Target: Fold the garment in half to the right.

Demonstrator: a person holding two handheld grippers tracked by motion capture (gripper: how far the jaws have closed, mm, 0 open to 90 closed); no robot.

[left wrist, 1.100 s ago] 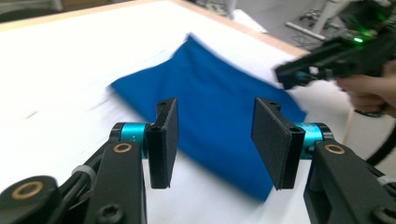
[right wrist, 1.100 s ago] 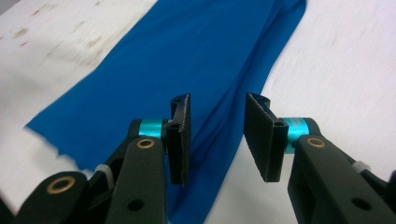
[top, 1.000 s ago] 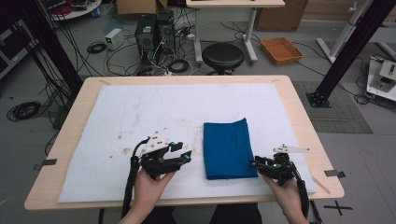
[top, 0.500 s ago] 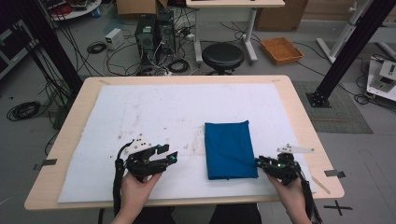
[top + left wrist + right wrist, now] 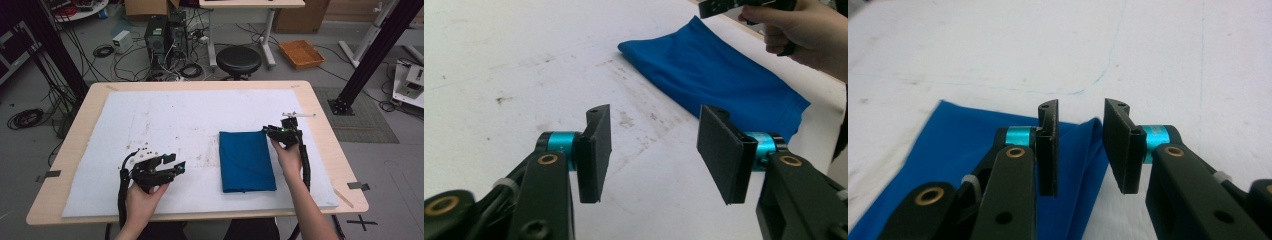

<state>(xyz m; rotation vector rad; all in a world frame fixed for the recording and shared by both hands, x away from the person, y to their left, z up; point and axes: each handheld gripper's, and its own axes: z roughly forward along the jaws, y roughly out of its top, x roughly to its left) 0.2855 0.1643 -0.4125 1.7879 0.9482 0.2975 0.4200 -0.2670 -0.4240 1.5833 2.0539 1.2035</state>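
Blue cloth (image 5: 938,165) corner between right claw (image 5: 1079,145) jaws.

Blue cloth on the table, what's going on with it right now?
A person works over a folded blue cloth lying flat on the white mat, a tool in each hand. The right tool hovers open at the cloth's far right corner, nothing between its jaws. The left tool sits apart from the cloth over bare mat; its jaws have just been opening and hold nothing. The cloth isn't gripped yet.
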